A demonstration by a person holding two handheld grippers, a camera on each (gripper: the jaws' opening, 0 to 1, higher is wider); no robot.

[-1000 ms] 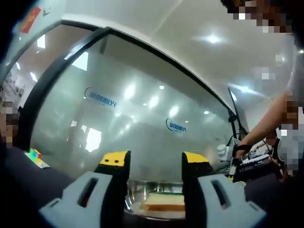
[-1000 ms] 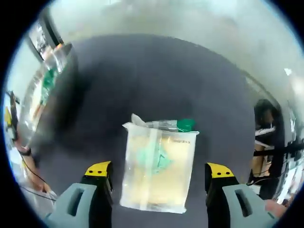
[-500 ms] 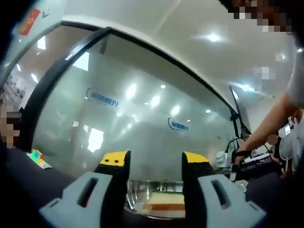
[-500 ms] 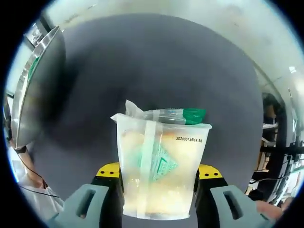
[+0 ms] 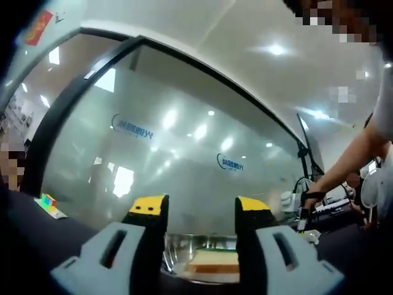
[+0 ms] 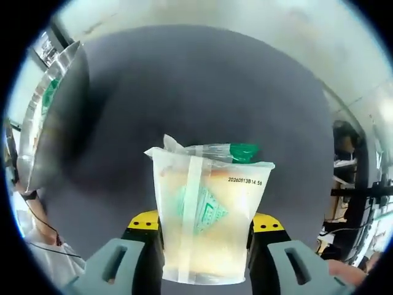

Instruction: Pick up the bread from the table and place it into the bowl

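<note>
Since a second ago your right gripper (image 6: 204, 222) has gone from jaws spread wide either side of the bread (image 6: 207, 228) to jaws drawn in against it. In the last half second the bag has barely shifted in the right gripper view, and the edge of the bowl (image 6: 46, 107) at the left of that view sits a little differently, which I read as your hand moving rather than the bowl.

Right now the yellow-tipped jaws press on both flanks of the clear bag, with the pale bread inside and the green-clipped top pointing away from you. The dark table (image 6: 202, 86) lies beyond it. I cannot tell whether the bag is already off the table.

You are at the end of the grasp, so the step in hand is the pick-up. Next you need to raise the bag clear and carry it toward the bowl at your left, then get above the rim before letting go. The bag looks soft and slippery, so keep the squeeze steady as you travel.

Your left gripper (image 5: 201, 209) holds nothing. Its jaws stand partly apart, and between them, low in the left gripper view, sits the metal bowl (image 5: 184, 252) with a flat piece of bread (image 5: 212, 268) already in it. That view has hardly changed; the person's arm (image 5: 353, 157) at the right has shifted slightly.
</note>
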